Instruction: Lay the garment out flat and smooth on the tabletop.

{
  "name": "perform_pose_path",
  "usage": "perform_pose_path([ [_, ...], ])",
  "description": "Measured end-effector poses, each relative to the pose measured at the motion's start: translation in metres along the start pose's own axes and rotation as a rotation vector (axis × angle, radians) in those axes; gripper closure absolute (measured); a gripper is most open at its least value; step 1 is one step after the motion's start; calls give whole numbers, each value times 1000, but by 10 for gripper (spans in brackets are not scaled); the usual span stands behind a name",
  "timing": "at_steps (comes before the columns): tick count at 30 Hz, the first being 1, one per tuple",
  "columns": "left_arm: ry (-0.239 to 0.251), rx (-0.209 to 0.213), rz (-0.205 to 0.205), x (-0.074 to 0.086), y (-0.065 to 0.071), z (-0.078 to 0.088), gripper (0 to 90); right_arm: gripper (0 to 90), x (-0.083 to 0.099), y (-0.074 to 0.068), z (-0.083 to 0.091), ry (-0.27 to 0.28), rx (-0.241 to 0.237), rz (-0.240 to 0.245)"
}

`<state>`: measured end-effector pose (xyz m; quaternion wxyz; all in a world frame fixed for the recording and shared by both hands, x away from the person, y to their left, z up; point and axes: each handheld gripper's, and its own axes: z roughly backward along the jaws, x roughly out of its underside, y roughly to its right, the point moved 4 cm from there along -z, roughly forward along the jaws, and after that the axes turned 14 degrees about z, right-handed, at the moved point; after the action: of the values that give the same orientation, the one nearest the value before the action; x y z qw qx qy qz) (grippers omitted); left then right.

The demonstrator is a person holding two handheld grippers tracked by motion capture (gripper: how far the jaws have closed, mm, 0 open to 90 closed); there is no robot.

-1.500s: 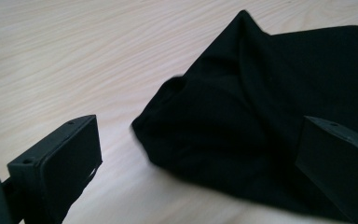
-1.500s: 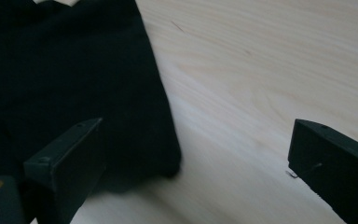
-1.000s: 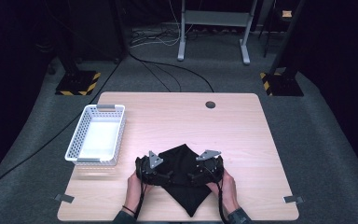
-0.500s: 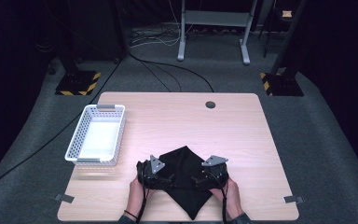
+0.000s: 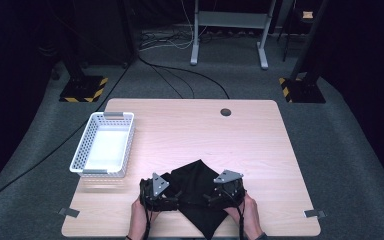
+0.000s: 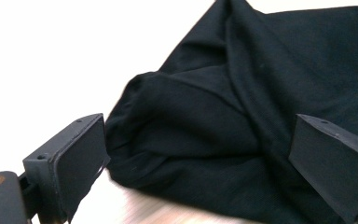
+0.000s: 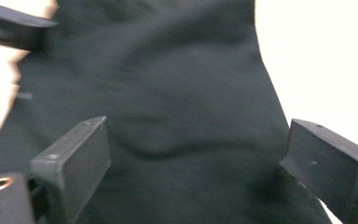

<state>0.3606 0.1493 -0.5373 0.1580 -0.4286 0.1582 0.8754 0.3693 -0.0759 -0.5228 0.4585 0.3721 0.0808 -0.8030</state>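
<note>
A black cloth [image 5: 196, 186] lies crumpled on the near part of the wooden table [image 5: 190, 130]. My left gripper [image 5: 169, 196] is at its left edge and my right gripper [image 5: 213, 195] at its right edge, each in one of the person's hands. In the left gripper view the left gripper [image 6: 200, 140] is open, with a bunched fold of the cloth [image 6: 191, 121] lying between the wide jaws. The right gripper [image 7: 196, 140] is open over flat cloth [image 7: 168, 84]; its jaws have just been closing a little, and the pads are clear of the fabric.
A white mesh basket [image 5: 86, 145], with nothing in it, stands at the table's left side. A round cable hole [image 5: 225, 112] sits near the far edge. A jaw of the other gripper [image 7: 14, 28] shows at the top left of the right gripper view.
Both hands and their grippers have drawn back toward the near edge of the table. The cloth lies much as it did.
</note>
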Motion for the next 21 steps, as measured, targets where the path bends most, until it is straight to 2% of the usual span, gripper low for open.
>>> perform_pose_path([
  [2,-8,-13,18,2,-5,0,46,150,-8,-15,1,13,-31,50],
  [4,-14,-10,30,4,-7,0,47,157,-11,-26,-3,6,-67,92],
  [6,-18,-15,32,6,-8,-1,48,199,-12,-37,-8,-18,-80,133],
  [7,-20,-15,31,6,-8,-1,49,231,-12,-40,-9,-18,-93,146],
  [9,-23,-16,30,7,-8,-1,49,321,-12,-45,-11,-20,-87,159],
  [10,-24,-15,30,7,-8,-1,50,363,-13,-46,-11,-18,-89,161],
  [11,-25,-15,30,7,-7,-2,50,463,-14,-45,-10,-10,-85,157],
  [13,-26,-15,26,7,-7,-2,51,600,-15,-41,-8,-4,-62,146],
  [15,-25,-14,24,6,-6,-2,51,723,-15,-36,-6,16,-66,116],
  [18,-21,-15,20,5,-6,-1,51,812,-16,-30,-2,48,-54,95],
  [21,-22,-16,19,4,-5,-2,51,842,-17,-21,6,85,-32,75],
])
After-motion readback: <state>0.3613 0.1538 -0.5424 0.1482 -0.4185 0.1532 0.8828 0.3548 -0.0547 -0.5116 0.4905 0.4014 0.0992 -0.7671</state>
